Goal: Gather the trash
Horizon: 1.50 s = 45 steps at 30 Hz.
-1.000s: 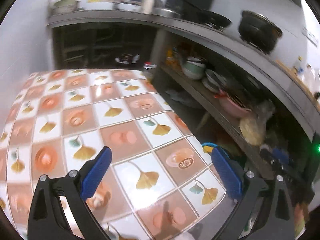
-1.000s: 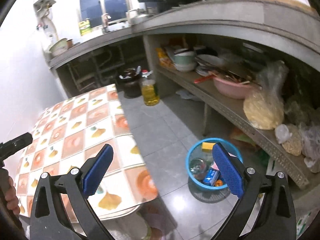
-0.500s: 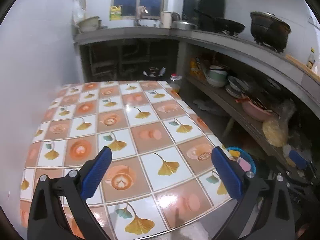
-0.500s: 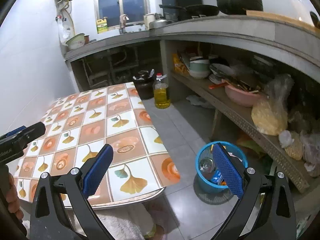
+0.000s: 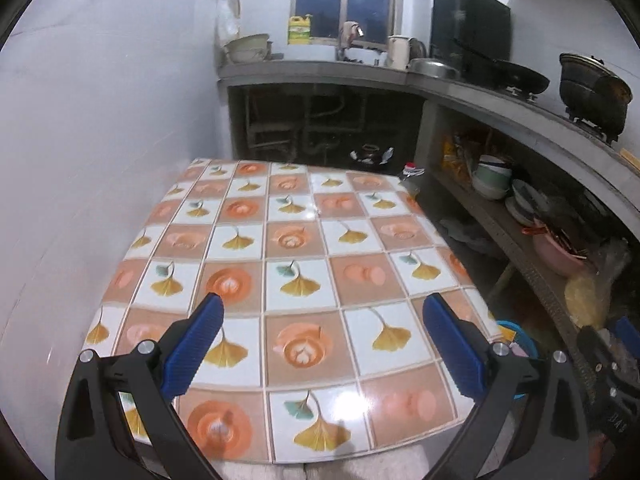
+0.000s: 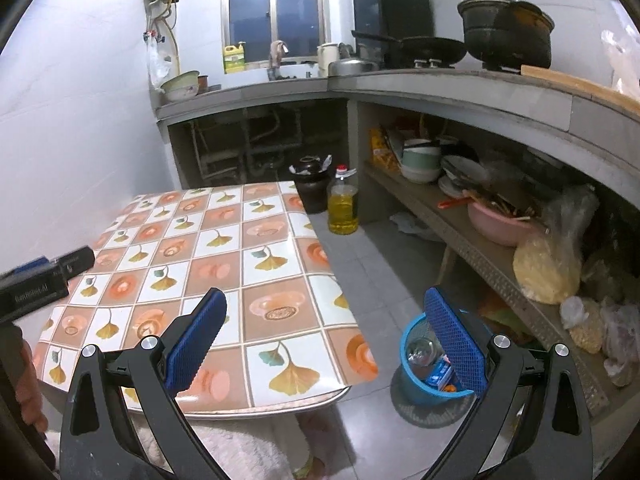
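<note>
Grippers, two: left gripper (image 5: 320, 320) and right gripper (image 6: 324, 316), both jaws apart, holding nothing. One blue basket (image 6: 412, 380) on the floor beside the table's (image 6: 280, 264) near corner holds trash (image 6: 434, 374).

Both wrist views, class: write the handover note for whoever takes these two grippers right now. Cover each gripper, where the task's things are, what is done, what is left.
Left gripper: open, empty, above the near part of the tiled table.
Right gripper: open, empty, over the table's near right corner, facing the floor.
Blue bin: on the floor right of the table, below the shelf; it already holds a clear item and some coloured packets.
Done: no trash shows on the tabletop in either view.
Left: nothing visibly waiting to be picked up. A whitish scrap lies on the floor near the oil bottle; whether it is trash is unclear.
</note>
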Each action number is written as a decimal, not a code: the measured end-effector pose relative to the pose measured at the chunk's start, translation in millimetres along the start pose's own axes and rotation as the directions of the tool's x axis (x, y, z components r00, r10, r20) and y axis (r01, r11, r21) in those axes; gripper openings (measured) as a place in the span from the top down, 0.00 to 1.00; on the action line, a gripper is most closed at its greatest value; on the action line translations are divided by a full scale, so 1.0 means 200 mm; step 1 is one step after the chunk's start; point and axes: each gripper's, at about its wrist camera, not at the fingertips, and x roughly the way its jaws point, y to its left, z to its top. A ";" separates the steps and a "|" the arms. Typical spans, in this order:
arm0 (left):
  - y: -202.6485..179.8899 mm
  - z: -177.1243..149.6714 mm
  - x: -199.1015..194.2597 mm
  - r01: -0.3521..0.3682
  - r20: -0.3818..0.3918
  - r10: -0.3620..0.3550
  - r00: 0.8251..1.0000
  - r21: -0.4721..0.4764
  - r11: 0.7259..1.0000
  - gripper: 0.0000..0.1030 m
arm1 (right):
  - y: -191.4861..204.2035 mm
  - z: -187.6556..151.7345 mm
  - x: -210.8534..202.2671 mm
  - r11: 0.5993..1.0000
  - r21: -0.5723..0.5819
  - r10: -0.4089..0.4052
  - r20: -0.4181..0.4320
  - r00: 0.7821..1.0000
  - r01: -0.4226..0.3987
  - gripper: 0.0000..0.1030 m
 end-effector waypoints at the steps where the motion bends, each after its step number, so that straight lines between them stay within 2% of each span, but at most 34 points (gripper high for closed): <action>1: 0.00 -0.02 0.00 -0.006 -0.008 0.006 1.000 -0.006 1.000 0.05 | 0.00 -0.01 0.00 1.000 0.007 0.009 -0.009 1.000 -0.009 0.07; 9: 0.01 -0.16 -0.04 -0.007 -0.078 0.001 0.997 -0.075 0.997 0.05 | 0.00 -0.07 -0.02 0.999 0.029 0.026 -0.059 0.998 -0.025 0.07; 15: -0.05 -0.21 -0.07 -0.003 -0.078 0.002 0.997 -0.012 1.000 0.05 | 0.02 -0.13 -0.05 1.000 0.001 -0.008 -0.087 0.996 0.008 0.07; 20: -0.06 -0.22 -0.06 0.007 -0.087 -0.007 0.996 -0.002 1.000 0.05 | 0.00 -0.15 -0.06 1.000 0.002 -0.020 -0.095 0.995 0.020 0.07; 26: -0.06 -0.22 -0.07 0.074 -0.099 -0.074 0.992 -0.008 0.997 0.05 | -0.02 -0.14 -0.06 1.000 0.010 -0.024 -0.092 0.995 0.025 0.07; 36: -0.07 -0.23 -0.10 0.121 -0.080 -0.120 0.990 0.011 0.993 0.05 | -0.02 -0.15 -0.06 1.000 0.017 -0.024 -0.098 0.995 0.026 0.07; 45: -0.01 -0.23 -0.11 0.182 -0.066 -0.184 0.981 -0.039 0.982 0.05 | -0.01 -0.16 -0.05 1.000 0.017 -0.020 -0.105 0.994 0.022 0.07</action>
